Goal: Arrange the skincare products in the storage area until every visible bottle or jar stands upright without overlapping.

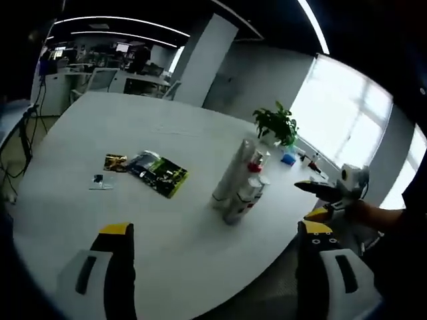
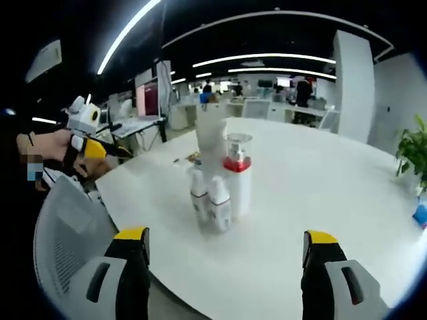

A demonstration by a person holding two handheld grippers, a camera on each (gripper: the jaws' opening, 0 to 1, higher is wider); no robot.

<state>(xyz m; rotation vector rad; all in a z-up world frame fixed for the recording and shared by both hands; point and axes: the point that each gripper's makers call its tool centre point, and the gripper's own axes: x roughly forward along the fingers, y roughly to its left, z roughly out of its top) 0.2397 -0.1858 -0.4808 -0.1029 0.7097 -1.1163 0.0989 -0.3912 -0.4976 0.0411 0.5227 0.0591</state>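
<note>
Nearest you in the left gripper view are your left gripper's own jaws, yellow-tipped, grey and black, standing wide apart with nothing between them. Your right gripper matches it: spread wide over the bare tabletop, holding nothing. You are holding both back from the products, which suits a moment of looking the group over, I judge, before touching anything.

The skincare products stand in one tight cluster toward the near edge of the white round table. In the right gripper view you can pick out a tall white tube at the back, a clear-capped bottle with a red collar beside it, and two small white pump bottles in front. All four look upright, but they are packed so close that some probably touch; the views are too distorted to be sure. That crowding is likely what remains to sort out, by easing them apart.

The table is smooth, matte and plain, so the plastic bottles should slide easily and the tall ones could tip at a nudge. Farther across lie a glossy green packet and a small flat card, well apart from the cluster. A leafy potted plant sits at the far edge. Your right hand's gripper comes in from the right of the left gripper view.
</note>
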